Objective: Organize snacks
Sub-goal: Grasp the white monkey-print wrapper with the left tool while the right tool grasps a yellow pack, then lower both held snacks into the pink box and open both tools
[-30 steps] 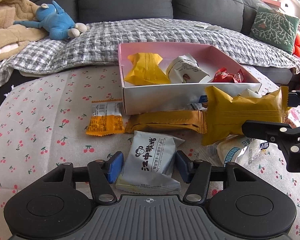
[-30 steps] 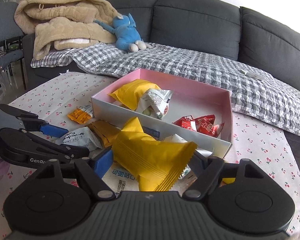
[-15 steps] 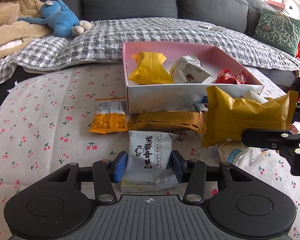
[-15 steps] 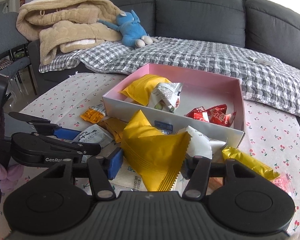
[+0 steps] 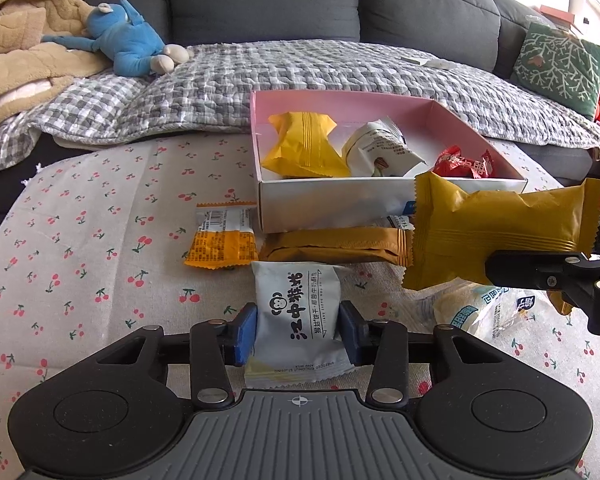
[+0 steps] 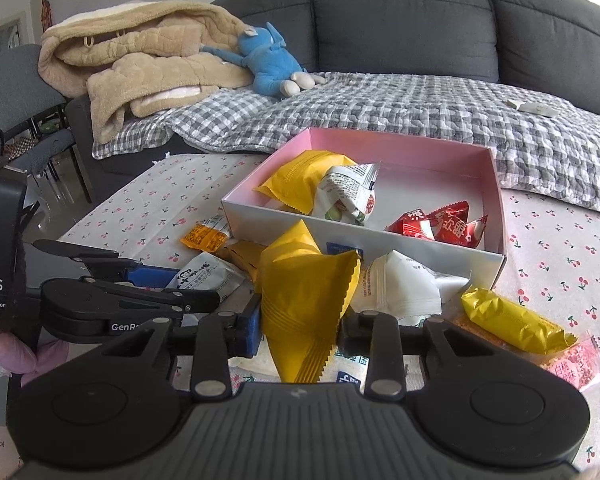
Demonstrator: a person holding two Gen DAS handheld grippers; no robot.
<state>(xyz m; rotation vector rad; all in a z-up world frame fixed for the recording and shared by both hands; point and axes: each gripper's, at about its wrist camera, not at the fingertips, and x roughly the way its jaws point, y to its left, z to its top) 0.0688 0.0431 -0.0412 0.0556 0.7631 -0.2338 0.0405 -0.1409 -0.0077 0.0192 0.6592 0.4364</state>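
A pink-lined white box (image 5: pixel 380 200) sits on the cherry-print tablecloth and holds a yellow packet (image 5: pixel 300 148), a white packet (image 5: pixel 380 152) and red candies (image 5: pixel 464 164). In front of it, my left gripper (image 5: pixel 297 334) is closing, and its blue pads (image 5: pixel 246 334) touch both sides of a pale grey monkey-print packet (image 5: pixel 296 308) lying on the cloth. My right gripper (image 6: pixel 300 330) is also closing, its pads against a mustard-yellow packet (image 6: pixel 304 300) that stands up between them. The same yellow packet (image 5: pixel 500 232) shows at the right of the left wrist view.
Loose snacks lie around the box: an orange packet (image 5: pixel 222 244), a long brown-gold packet (image 5: pixel 336 246), a white packet (image 6: pixel 400 284), a gold packet (image 6: pixel 512 324) and a pink packet (image 6: pixel 576 368). Behind are a grey sofa, a checked quilt and a blue plush toy (image 5: pixel 128 46).
Both grippers' jaws have narrowed: the left pair has come in onto the monkey-print packet, the right pair onto the mustard-yellow packet. Neither hand has shifted much.
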